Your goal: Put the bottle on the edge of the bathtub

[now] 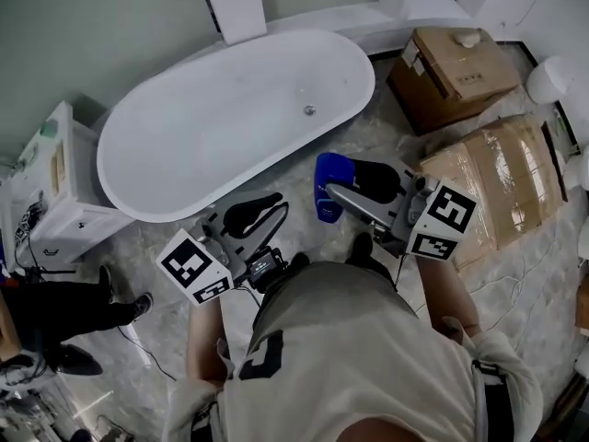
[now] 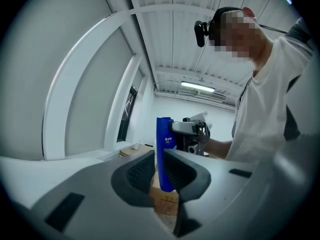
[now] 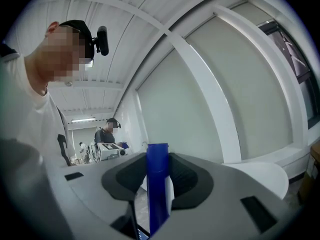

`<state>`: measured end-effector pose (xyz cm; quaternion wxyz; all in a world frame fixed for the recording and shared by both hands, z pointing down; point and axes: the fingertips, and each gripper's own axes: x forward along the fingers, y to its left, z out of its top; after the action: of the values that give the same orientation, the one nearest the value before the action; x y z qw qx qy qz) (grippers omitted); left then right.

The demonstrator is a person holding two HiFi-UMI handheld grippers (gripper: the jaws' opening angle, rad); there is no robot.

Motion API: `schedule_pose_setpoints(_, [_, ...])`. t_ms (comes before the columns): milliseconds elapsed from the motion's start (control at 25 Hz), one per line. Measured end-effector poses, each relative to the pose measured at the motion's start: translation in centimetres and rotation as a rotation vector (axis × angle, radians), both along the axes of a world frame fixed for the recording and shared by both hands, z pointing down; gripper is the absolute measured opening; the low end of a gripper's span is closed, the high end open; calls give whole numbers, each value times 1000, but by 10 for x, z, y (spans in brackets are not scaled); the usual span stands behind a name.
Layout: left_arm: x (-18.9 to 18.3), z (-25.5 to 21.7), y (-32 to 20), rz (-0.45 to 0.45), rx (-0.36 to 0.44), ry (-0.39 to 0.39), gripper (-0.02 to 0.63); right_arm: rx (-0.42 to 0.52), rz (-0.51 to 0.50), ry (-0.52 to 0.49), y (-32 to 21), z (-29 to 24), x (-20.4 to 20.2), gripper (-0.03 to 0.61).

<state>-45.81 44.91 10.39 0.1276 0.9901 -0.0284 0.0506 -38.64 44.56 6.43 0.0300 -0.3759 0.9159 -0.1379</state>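
Bathroom setting, pale veined floor [image 1: 386,132] with a stone look. Far left, a boxy white cabinet [image 1: 64,191]. Next to it lies the bathtub [image 1: 230,118], a long smooth oval in glossy white with a broad rounded rim and a small metal drain [image 1: 310,110] towards its right end.

Below the tub's near rim comes the left gripper [image 1: 276,205]. In its own view the left gripper [image 2: 159,156] has its dark ribbed pads drawn close, with only a narrow slit between them and nothing inside. The bottle shows through that slit, but it sits well beyond.

Now the bottle [image 1: 327,178] itself: deep blue, smooth plastic, tall and slim with a flat top and small white print near the top [image 2: 165,134]. It hangs over the floor just off the tub's outer side, not touching the rim. The right gripper [image 1: 336,196] has it, and in the right gripper view the jaws clamp the bottle [image 3: 156,184] from both sides, upright, with a white patch showing on one flank.

Over on the right are two cardboard boxes, one plain brown [image 1: 451,76], one wrapped in shiny tape [image 1: 497,178].
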Motion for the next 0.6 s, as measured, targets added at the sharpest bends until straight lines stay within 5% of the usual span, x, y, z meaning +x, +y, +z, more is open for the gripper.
schedule_pose_setpoints(280, [120,-6,-9,-53,56,-92,79,47,2,-42,12,-6,117,150])
schedule_pose_setpoints(600, [202,-7,-7,-97,55,-126,71,102,11,-19,18,-5,205,150])
